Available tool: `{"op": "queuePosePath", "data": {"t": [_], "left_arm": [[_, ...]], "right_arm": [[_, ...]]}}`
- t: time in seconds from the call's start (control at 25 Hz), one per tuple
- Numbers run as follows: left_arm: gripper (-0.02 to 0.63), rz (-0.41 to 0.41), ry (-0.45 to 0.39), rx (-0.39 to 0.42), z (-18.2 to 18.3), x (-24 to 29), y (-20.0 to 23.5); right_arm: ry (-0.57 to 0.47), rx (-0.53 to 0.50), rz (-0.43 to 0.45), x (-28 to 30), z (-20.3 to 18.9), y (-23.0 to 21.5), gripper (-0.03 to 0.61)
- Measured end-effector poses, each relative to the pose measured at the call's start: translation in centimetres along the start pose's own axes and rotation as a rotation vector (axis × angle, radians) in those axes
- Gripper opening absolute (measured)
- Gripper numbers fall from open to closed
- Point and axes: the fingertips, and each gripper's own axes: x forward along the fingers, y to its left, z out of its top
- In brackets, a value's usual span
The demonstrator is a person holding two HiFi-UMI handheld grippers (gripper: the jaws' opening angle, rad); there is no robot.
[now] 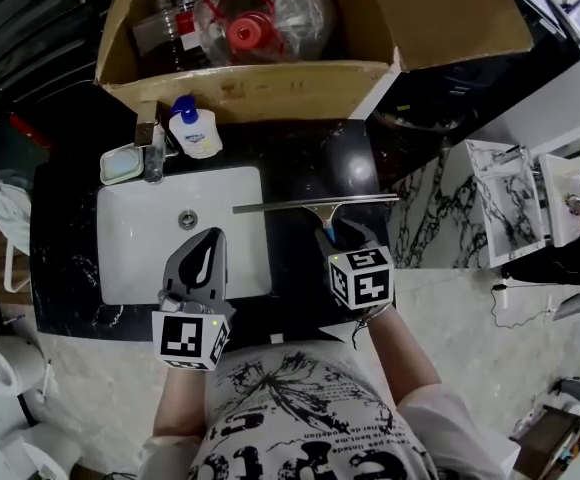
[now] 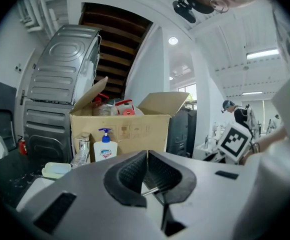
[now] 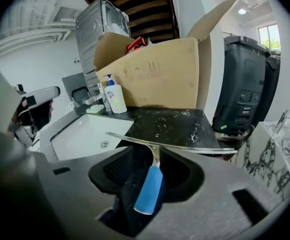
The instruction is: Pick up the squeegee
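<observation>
Head view: squeegee [image 1: 315, 205] lies on the black desk [image 1: 310, 163], its left end over the sink [image 1: 115, 268] rim; bare desk runs up to the cardboard box [image 1: 270, 93].
Left gripper view: left gripper [image 2: 146, 156] jaws together, empty.
Right gripper view: right gripper [image 3: 152, 154] jaws apart, blue handle [image 3: 147, 189] between them, gaps on both sides.

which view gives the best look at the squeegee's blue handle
The right gripper view: the squeegee lies with its whole blue handle between the open jaws of the right gripper. The head view shows the blade clearly, but that gripper covers most of the handle. The left gripper view catches at most a thin sliver of blade.
</observation>
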Motion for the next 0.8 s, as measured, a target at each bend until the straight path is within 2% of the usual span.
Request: {"op": "queuePosePath", "data": {"t": [0.08,0.4,0.8], "left_arm": [[0.012,-0.004,0.025,-0.004,-0.7,0.7,-0.5],[0.012,-0.047,0.099,0.011,-2.6,2.8,-1.4],[0.012,-0.073,0.113,0.004,-3.4,3.8,-0.8]], "right_arm": [[0.055,0.024,-0.009,1.4,-0.9,-0.9,0.179],[0.227,0.086,-0.04,5.4,-3.3,-2.7,0.178],[0.254,0.133,-0.128,6.7,-3.8,-3.3,0.163]]}}
